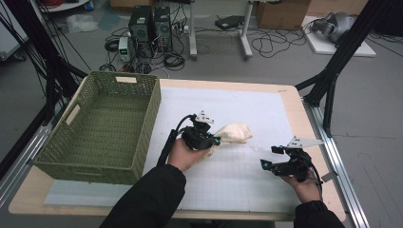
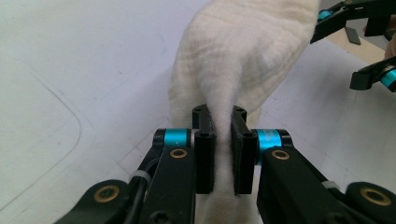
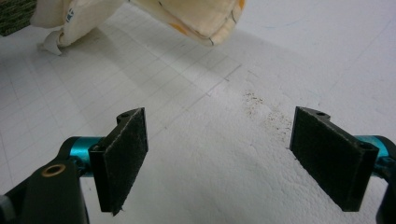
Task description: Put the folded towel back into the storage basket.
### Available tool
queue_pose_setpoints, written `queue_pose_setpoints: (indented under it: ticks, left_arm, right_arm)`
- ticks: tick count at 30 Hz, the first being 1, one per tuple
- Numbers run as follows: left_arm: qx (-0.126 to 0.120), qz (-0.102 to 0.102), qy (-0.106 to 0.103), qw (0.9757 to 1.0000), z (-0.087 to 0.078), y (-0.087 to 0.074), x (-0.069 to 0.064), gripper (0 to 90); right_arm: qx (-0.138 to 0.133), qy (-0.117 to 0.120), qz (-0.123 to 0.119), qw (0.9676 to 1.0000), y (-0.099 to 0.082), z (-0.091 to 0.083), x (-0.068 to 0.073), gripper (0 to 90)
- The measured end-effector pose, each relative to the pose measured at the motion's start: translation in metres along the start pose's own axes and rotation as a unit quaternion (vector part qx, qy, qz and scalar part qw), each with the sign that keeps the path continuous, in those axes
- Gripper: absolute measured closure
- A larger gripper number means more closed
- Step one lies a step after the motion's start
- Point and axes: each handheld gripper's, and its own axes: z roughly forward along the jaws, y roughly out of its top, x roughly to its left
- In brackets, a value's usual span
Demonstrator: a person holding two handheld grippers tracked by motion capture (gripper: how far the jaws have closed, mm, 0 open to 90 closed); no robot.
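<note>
A cream cloth bundle (image 1: pixel 235 133) hangs just above the white mat near the table's middle. My left gripper (image 1: pixel 214 141) is shut on its near end. In the left gripper view the two jaws (image 2: pixel 220 140) pinch a narrow fold, and the cloth (image 2: pixel 243 60) spreads out beyond them. My right gripper (image 1: pixel 269 156) is held low over the mat's right part, apart from the cloth. It stands open with nothing between its pads (image 3: pixel 217 158). The cloth (image 3: pixel 187 14), with small orange marks and a white tag, hangs beyond it at the top of that view.
A green woven basket (image 1: pixel 147 128) stands on the table's left side, its near corner (image 3: pixel 14 14) visible past the cloth. The white gridded mat (image 1: pixel 228 175) covers most of the table. Brown specks (image 3: pixel 261 107) lie on the mat ahead of the right gripper.
</note>
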Motion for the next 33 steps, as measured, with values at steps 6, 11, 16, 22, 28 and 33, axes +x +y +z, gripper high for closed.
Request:
queue_pose_setpoints:
  ticks: [6, 11, 16, 22, 28, 33]
  left_arm:
    - [-0.015, -0.053, -0.034, 0.9979, -0.003, 0.002, 0.006, 82.4]
    - [-0.043, -0.112, -0.070, 0.9904, -0.010, 0.006, 0.015, 82.5]
    - [-0.068, -0.144, -0.089, 0.9831, -0.021, 0.013, 0.024, 82.5]
    - [-0.103, -0.158, -0.097, 0.9772, -0.042, 0.029, 0.031, 82.6]
    - [-0.140, -0.182, -0.097, 0.9685, -0.068, 0.042, 0.042, 82.6]
    - [-0.159, -0.200, -0.097, 0.9618, -0.087, 0.048, 0.053, 82.6]
  right_arm:
    - [0.004, -0.002, 0.000, 1.0000, -0.001, 0.001, 0.000, 17.0]
    - [0.003, -0.005, -0.002, 1.0000, -0.001, 0.001, 0.000, 14.5]
    - [0.002, -0.003, 0.000, 1.0000, -0.001, 0.001, 0.000, 12.1]
    - [0.003, -0.001, -0.001, 1.0000, -0.001, 0.001, -0.002, 11.5]
    - [0.004, -0.002, -0.006, 1.0000, -0.001, 0.001, -0.001, 11.5]
    - [0.004, -0.004, -0.008, 1.0000, -0.001, 0.002, -0.001, 11.5]
